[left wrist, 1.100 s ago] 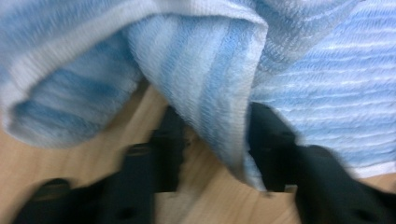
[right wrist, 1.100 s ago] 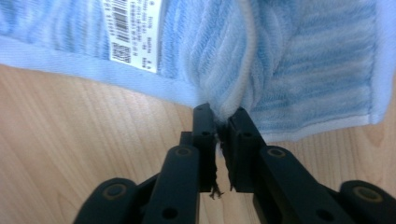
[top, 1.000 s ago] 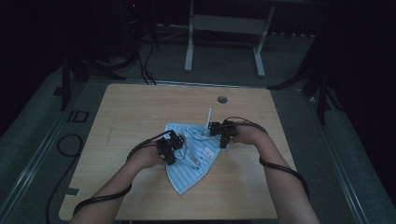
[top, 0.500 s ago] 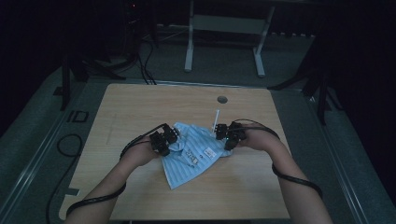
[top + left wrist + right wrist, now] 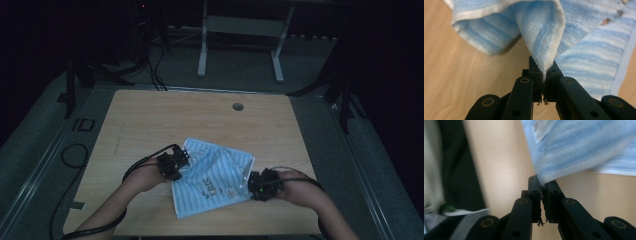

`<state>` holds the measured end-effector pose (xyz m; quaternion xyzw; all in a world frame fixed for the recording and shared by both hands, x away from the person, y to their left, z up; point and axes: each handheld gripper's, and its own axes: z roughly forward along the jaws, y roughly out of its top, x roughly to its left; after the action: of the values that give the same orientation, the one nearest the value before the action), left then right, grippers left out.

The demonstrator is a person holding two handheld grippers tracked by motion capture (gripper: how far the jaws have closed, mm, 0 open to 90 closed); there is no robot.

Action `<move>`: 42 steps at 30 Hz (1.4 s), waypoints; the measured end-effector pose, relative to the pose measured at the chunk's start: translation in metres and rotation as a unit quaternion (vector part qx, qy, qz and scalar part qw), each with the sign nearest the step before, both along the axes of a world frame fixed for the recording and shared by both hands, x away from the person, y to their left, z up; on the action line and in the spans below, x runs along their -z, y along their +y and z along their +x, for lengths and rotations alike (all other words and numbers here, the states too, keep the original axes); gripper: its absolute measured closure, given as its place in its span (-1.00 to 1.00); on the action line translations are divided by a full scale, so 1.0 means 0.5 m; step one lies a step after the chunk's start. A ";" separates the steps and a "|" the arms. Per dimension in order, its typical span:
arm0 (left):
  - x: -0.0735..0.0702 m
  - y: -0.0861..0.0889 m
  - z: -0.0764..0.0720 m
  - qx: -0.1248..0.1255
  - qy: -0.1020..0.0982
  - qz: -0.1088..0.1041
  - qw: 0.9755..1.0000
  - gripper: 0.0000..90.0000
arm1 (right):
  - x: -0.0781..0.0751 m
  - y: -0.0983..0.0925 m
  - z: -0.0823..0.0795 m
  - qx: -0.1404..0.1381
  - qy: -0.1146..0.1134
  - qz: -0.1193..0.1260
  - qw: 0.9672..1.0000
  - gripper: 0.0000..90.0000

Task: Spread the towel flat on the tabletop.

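Note:
A light blue striped towel (image 5: 215, 180) lies partly spread on the wooden table (image 5: 200, 120), held at two points. My left gripper (image 5: 181, 161) is at its left edge, shut on a pinched fold of the towel (image 5: 541, 32); in the left gripper view the cloth rises in a ridge from between the jaws of my left gripper (image 5: 543, 68). My right gripper (image 5: 252, 184) is at the towel's right corner near the table's front. In the right gripper view, my right gripper (image 5: 543, 185) is shut on the edge of the blurred towel (image 5: 579, 147).
A round cable hole (image 5: 238, 106) sits near the table's far edge. Beyond the table stands a white metal frame (image 5: 240, 45). A cable loop (image 5: 75, 152) lies on the floor to the left. Bare wood surrounds the towel.
My right gripper has swung from the towel's far side toward the near right, pulling its corner along. The towel now lies wider and flatter. My left gripper has shifted slightly.

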<state>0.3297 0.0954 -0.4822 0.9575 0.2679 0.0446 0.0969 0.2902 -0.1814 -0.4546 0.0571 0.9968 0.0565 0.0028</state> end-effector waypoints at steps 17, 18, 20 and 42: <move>-0.006 0.022 -0.018 -0.009 -0.003 -0.024 1.000 0.09 | 0.028 -0.028 -0.021 0.033 0.006 -0.010 0.999 0.51; -0.008 0.020 -0.017 -0.010 -0.004 -0.027 1.000 0.08 | 0.023 -0.027 -0.002 0.045 -0.001 -0.006 0.999 0.46; -0.004 0.010 -0.016 -0.008 -0.003 -0.031 0.999 0.01 | 0.015 -0.017 0.029 0.059 -0.030 -0.005 0.998 0.40; 0.062 -0.040 0.056 -0.034 0.009 -0.032 0.999 0.87 | 0.077 0.026 0.213 0.127 -0.030 -0.009 0.991 0.95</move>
<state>0.3580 0.0754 -0.5133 0.9447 0.3024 0.0303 0.1231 0.3967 -0.1685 -0.4933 0.1820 0.9813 0.0489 0.0403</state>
